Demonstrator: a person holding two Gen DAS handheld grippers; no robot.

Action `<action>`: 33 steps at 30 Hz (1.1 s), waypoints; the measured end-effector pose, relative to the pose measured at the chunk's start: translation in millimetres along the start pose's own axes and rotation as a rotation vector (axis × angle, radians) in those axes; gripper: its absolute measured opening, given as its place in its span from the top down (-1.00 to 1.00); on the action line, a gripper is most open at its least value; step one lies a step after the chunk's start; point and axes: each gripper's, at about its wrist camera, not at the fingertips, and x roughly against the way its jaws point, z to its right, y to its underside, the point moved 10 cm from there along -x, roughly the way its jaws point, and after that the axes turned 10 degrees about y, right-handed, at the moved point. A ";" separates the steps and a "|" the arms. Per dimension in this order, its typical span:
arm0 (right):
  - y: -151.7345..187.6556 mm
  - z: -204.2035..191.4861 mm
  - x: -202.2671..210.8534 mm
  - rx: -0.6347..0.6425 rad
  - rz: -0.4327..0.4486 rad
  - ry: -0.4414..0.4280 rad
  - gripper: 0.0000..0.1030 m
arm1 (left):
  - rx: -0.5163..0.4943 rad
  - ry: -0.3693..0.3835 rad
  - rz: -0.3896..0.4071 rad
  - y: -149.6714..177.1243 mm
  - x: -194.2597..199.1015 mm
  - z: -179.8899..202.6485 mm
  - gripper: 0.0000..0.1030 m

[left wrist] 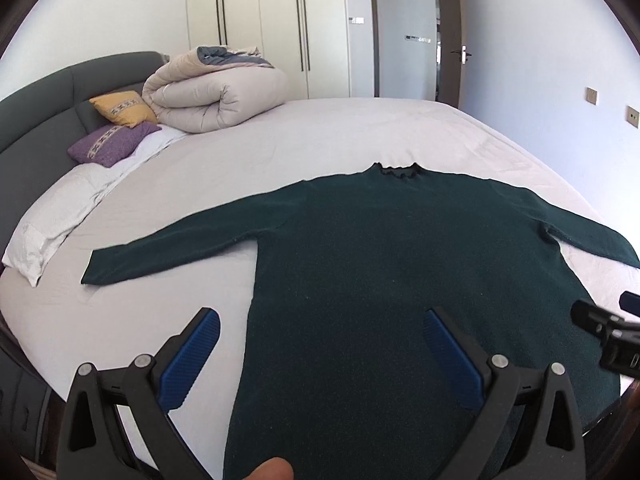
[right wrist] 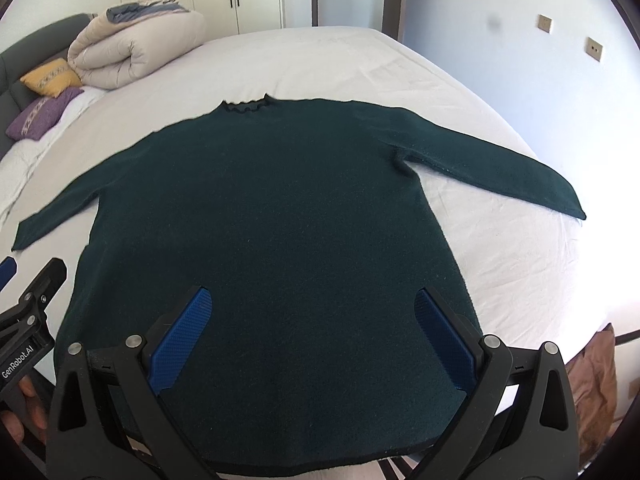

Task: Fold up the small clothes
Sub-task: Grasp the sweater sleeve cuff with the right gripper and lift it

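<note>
The dark green sweater (right wrist: 264,216) lies flat on the bed (right wrist: 340,64), collar at twelve o'clock. Left gripper (left wrist: 320,354) and right gripper (right wrist: 312,332) hover spread wide, empty; a single-layer pinch could bunch the hem.

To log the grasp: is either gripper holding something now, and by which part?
Nothing is held. The left gripper and the right gripper are both open above the sweater, which lies flat on the bed.
</note>
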 end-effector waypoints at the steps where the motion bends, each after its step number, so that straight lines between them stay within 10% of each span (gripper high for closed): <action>1: -6.4 11.7 -0.2 -0.034 0.014 -0.014 -1.00 | 0.002 0.022 -0.005 -3.4 -2.2 1.4 -1.00; 9: -53.3 182.1 -33.9 -0.587 0.066 -0.258 -1.00 | 0.045 0.104 -0.076 -11.6 -30.9 12.7 -1.00; 19: -26.4 366.6 -171.4 -1.259 -0.116 -0.385 -0.81 | 0.174 0.292 -0.148 -26.1 -76.5 44.3 -1.00; 25: -58.3 400.2 -197.4 -1.318 -0.065 -0.432 -0.78 | 0.205 0.441 -0.163 -40.4 -97.0 81.6 -0.96; 33: -78.8 439.2 -232.4 -1.464 -0.034 -0.497 -0.06 | 0.202 0.506 -0.205 -40.7 -116.3 110.5 -0.80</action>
